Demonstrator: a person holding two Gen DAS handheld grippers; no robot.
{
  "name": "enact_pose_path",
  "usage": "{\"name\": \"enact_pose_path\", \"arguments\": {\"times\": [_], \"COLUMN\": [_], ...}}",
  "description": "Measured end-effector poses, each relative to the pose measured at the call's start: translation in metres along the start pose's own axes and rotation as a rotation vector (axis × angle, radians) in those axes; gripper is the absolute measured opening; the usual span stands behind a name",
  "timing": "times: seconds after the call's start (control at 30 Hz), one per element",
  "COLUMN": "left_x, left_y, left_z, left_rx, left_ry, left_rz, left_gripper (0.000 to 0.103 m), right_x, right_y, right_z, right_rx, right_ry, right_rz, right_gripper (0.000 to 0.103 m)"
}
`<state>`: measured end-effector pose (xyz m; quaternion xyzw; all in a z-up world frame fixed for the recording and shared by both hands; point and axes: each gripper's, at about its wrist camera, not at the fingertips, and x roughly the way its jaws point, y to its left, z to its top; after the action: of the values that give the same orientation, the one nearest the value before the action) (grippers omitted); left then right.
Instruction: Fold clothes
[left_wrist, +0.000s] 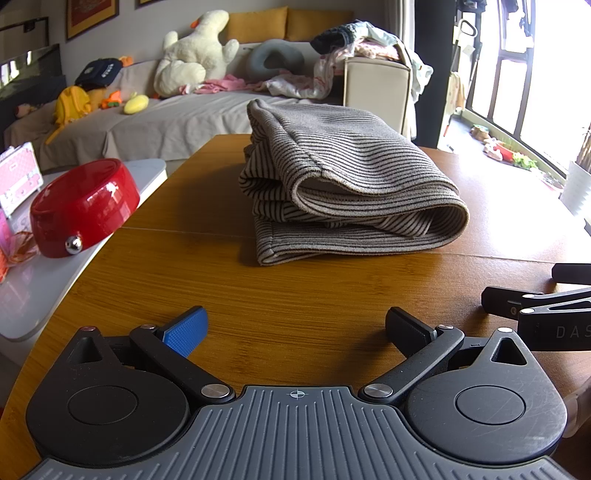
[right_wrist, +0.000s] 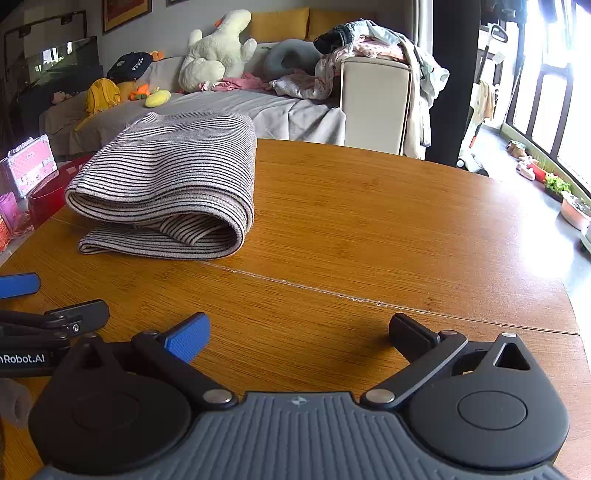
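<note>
A grey garment with thin black stripes (left_wrist: 343, 184) lies folded in a thick stack on the wooden table (left_wrist: 295, 295); it also shows in the right wrist view (right_wrist: 166, 188), to the left. My left gripper (left_wrist: 295, 328) is open and empty, low over the table, well short of the garment. My right gripper (right_wrist: 299, 332) is open and empty, over bare wood to the right of the garment. Each gripper shows at the edge of the other's view, side by side: the right one (left_wrist: 535, 310) and the left one (right_wrist: 55, 317).
A red round bowl-like object (left_wrist: 85, 206) and a pink case (left_wrist: 18, 177) sit on a white side table left of the wooden table. Behind is a sofa (left_wrist: 166, 122) with plush toys and loose clothes, and a beige box (right_wrist: 376, 99) draped with clothes.
</note>
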<state>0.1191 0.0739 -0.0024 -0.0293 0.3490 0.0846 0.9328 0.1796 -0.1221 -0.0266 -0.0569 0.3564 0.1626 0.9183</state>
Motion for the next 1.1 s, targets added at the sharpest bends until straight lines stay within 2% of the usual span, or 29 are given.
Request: {"name": "enact_pose_path", "arguments": {"times": [1.1], "left_x": [-0.0004], "left_y": [0.0012], "left_z": [-0.0005], "left_rx": [0.003], "left_ry": [0.0], "left_rz": [-0.007], "left_gripper": [0.103], "right_x": [-0.0008], "right_y": [-0.0011], "right_z": [-0.0001], "right_rx": [0.001], "right_ry": [0.0], "right_rz": [-0.002], "right_gripper": [0.103]}}
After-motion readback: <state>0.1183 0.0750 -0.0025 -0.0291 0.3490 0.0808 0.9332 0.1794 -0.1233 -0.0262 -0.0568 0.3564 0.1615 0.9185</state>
